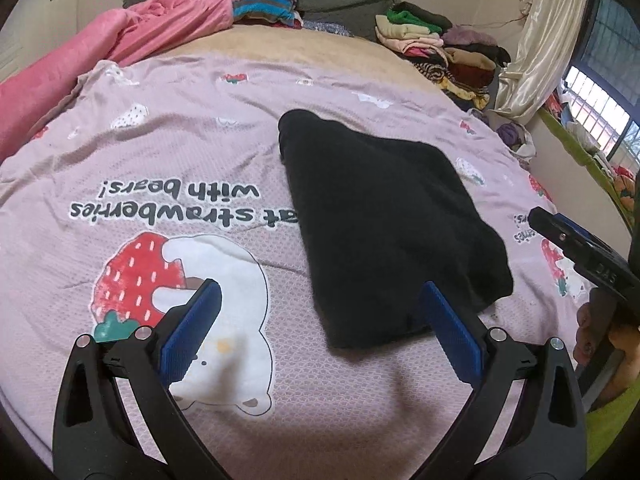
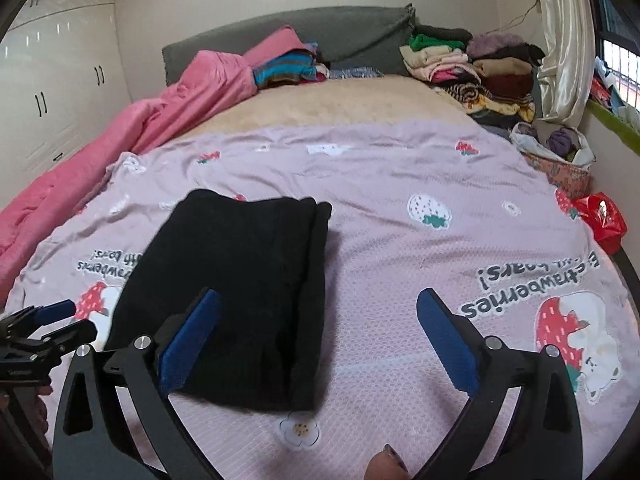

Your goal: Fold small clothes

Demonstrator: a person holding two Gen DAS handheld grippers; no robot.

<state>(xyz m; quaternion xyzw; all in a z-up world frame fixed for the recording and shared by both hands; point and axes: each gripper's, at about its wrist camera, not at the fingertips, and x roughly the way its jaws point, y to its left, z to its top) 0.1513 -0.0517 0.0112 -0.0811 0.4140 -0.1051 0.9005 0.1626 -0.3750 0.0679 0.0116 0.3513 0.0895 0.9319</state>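
Note:
A black garment (image 1: 384, 216) lies folded flat on the pink strawberry-print sheet (image 1: 160, 152). My left gripper (image 1: 320, 296) hovers open above the garment's near left corner, its blue pads (image 1: 192, 328) holding nothing. In the right wrist view the same black garment (image 2: 248, 280) lies left of centre. My right gripper (image 2: 318, 304) stands wide open over its near right edge, with nothing gripped between the pads (image 2: 448, 340). The right gripper (image 1: 576, 248) also shows at the right edge of the left wrist view, and the left gripper (image 2: 44, 328) at the left edge of the right wrist view.
A pink quilt (image 2: 140, 128) lies bunched along the bed's left side. Piles of folded clothes (image 2: 472, 68) sit at the far right by the grey headboard (image 2: 320, 36). A basket of clothes (image 2: 560, 152) and a red bag (image 2: 604, 216) stand at the right edge.

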